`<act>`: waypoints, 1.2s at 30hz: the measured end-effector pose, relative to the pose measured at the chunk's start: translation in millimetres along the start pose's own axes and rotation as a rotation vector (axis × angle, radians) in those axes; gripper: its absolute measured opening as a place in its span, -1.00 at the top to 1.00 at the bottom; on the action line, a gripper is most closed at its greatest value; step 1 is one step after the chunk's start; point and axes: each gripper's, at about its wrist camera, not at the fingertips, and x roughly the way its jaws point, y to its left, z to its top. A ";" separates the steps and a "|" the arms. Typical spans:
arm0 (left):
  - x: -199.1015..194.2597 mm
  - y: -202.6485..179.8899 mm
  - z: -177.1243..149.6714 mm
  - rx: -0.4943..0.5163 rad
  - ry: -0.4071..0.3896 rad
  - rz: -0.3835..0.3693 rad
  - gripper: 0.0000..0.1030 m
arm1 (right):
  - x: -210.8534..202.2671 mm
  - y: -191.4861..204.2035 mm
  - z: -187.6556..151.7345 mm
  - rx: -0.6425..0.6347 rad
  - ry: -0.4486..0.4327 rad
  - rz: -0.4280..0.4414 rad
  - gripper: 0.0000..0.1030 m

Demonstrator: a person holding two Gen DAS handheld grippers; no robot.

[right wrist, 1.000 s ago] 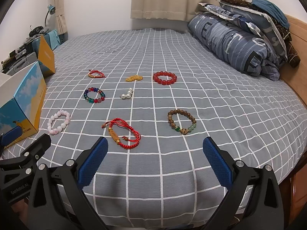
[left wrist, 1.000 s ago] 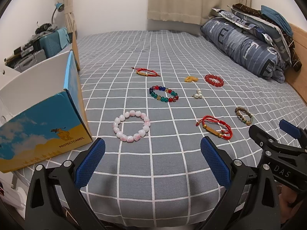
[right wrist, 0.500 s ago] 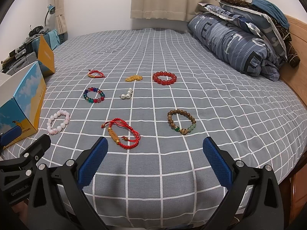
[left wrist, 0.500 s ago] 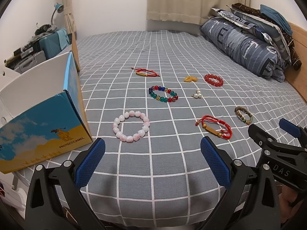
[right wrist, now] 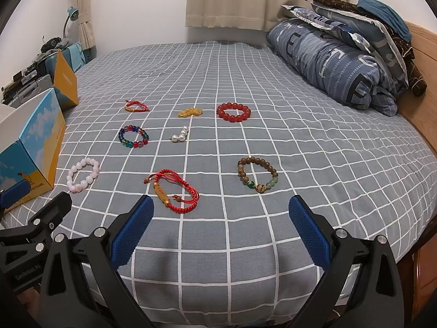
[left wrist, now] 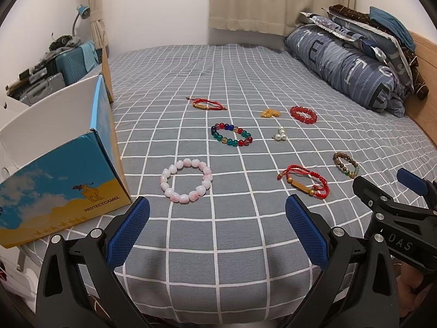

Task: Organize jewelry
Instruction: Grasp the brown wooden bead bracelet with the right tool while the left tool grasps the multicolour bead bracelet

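Observation:
Several pieces of jewelry lie spread on a grey checked bedsheet. A pink bead bracelet [left wrist: 186, 179] lies nearest my left gripper [left wrist: 217, 208], which is open and empty. A red cord bracelet [right wrist: 172, 190] and a brown wooden bead bracelet [right wrist: 257, 174] lie just beyond my right gripper [right wrist: 221, 213], also open and empty. Farther off are a multicoloured bead bracelet [left wrist: 231, 134], small pearls [left wrist: 280, 134], a red bead bracelet [right wrist: 233, 111], a yellow piece [right wrist: 190, 112] and a second red cord bracelet [left wrist: 206, 104]. An open blue and yellow box [left wrist: 54, 175] stands at the left.
A rolled blue duvet [right wrist: 333, 63] with pillows lies against the wooden headboard [right wrist: 422, 54] at the right. Suitcases and clutter [left wrist: 62, 63] stand beyond the box at the left. The bed's front edge [right wrist: 224, 311] runs just under both grippers.
Both views have shifted only slightly; the jewelry lies where it was and both grippers stay open.

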 end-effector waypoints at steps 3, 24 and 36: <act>-0.5 -0.3 0.1 0.000 -0.001 -0.001 -0.89 | -0.5 -0.9 -0.3 0.002 -0.001 -0.002 -0.85; -24.6 1.4 59.6 0.013 -0.054 0.015 -0.89 | -39.6 -19.6 49.2 0.004 -0.082 -0.016 -0.85; 95.7 8.5 124.6 -0.027 0.156 0.010 -0.89 | 54.3 -56.4 96.4 0.060 0.134 -0.033 -0.85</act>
